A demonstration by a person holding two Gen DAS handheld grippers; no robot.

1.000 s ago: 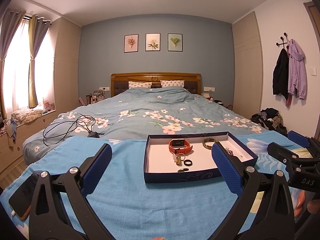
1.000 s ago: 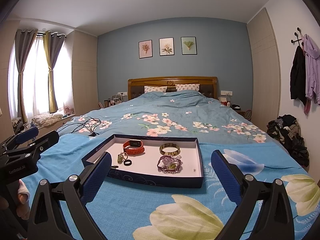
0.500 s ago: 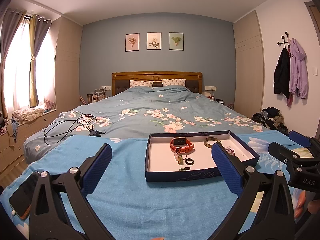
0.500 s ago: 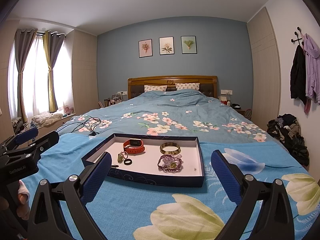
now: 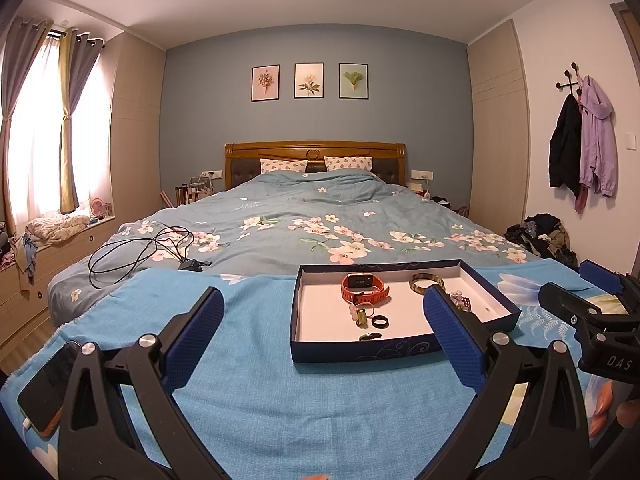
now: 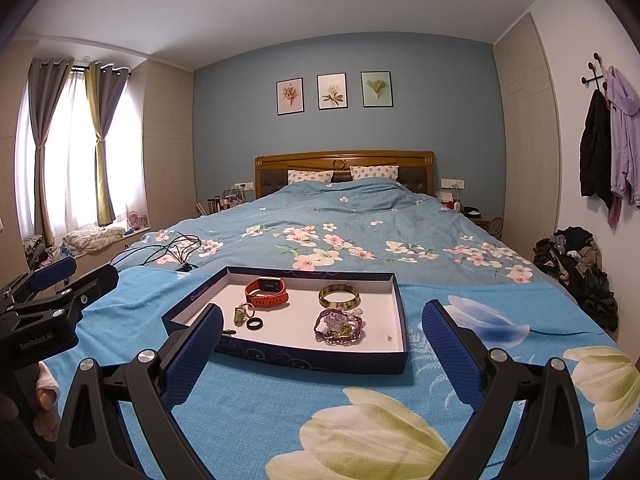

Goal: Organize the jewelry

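Left gripper (image 5: 322, 318), black frame with blue textured pads: jaws spread wide, holding nothing, hovering over the light-blue woven blanket (image 5: 256, 392). Right gripper (image 6: 322, 340), same build: also spread wide and empty, above the floral part of the blanket.

Left to right, left wrist view: black smartphone (image 5: 44, 390) flat at the blanket's left edge; black coiled cable (image 5: 136, 250) further back on the flower-print duvet; shallow navy cardboard tray with white inside (image 5: 360, 354) ahead and to the right, partly behind the right pad.

Tray contents, right wrist view, left to right: small dark clip-like piece (image 6: 229, 332) at the front-left corner, partly hidden by the left pad; small green-stone ring (image 6: 241, 314); plain black ring (image 6: 255, 324) just beside it; orange-strap smartwatch (image 6: 267, 293) behind them; brown-and-cream bangle (image 6: 339, 297) towards the back right; purple beaded bracelet cluster (image 6: 339, 327) in front of the bangle; tiny stud-like speck (image 6: 389, 336) near the right wall, too small to identify.

All jewelry is lying inside the tray, untouched by either gripper.
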